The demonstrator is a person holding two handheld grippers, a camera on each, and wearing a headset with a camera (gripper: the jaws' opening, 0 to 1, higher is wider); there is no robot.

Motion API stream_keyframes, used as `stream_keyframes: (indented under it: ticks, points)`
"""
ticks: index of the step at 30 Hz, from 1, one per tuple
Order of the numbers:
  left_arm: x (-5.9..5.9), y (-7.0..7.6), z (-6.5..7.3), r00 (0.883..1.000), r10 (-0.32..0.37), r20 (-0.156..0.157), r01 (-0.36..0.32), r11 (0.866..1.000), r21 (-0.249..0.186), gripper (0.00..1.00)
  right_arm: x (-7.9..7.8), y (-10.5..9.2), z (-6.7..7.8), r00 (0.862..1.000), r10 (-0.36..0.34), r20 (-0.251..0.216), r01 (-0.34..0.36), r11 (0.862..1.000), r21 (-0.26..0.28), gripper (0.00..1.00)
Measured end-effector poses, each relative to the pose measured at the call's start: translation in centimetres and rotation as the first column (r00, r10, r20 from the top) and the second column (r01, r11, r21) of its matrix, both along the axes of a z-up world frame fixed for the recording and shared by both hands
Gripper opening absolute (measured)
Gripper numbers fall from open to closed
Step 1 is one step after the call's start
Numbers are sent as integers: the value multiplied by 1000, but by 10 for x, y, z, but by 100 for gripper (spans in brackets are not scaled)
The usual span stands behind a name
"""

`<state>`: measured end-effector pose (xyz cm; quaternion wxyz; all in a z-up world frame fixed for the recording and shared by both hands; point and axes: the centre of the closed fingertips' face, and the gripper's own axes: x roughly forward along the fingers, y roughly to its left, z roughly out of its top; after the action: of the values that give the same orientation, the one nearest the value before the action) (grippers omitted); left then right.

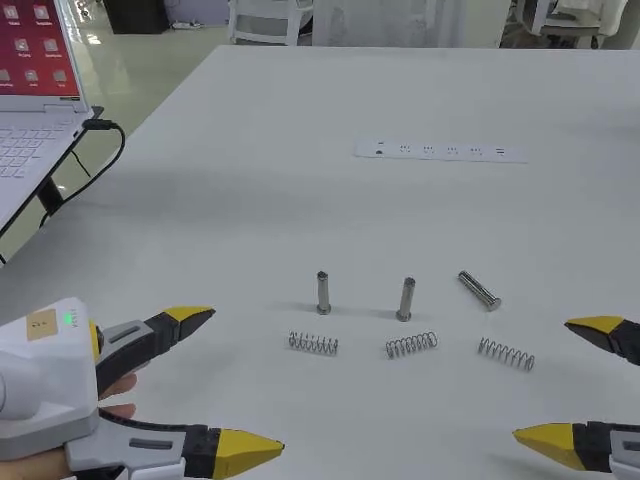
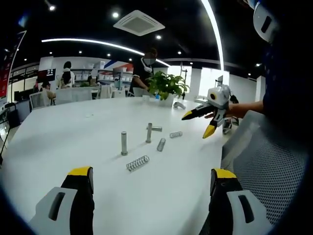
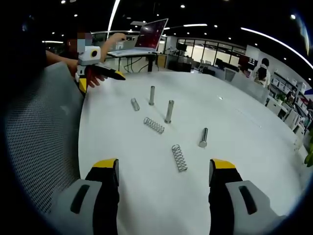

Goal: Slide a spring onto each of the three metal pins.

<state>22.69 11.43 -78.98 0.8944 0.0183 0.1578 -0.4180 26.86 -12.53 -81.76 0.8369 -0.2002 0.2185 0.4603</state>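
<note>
Springs [image 1: 411, 344] lay loose on the table [image 1: 300, 200], one before each of the pins [image 1: 405, 299], two upright and one tipped over, none threaded yet and all three left to do, with left gripper [image 1: 245, 378] and right gripper [image 1: 541, 380] hovering wide-jawed, empty.

We worked in an open-plan office: a long white table [image 1: 250, 180] carried a laptop [image 1: 30, 80] and a power strip [image 1: 440, 151], a plant [image 2: 166, 84] stood at its far side, people [image 2: 66, 74] were at other desks, and strip lights [image 2: 98, 44] and a ceiling vent [image 2: 138, 23] hung overhead.
</note>
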Motion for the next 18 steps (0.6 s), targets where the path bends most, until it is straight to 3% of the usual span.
stream_keyframes:
  ticks: [18]
  points:
    - [-1,0,-2,1000,-2,-5,2,1000,-2,97,0,0,2,1000,3,1,-3,1000,-12,75]
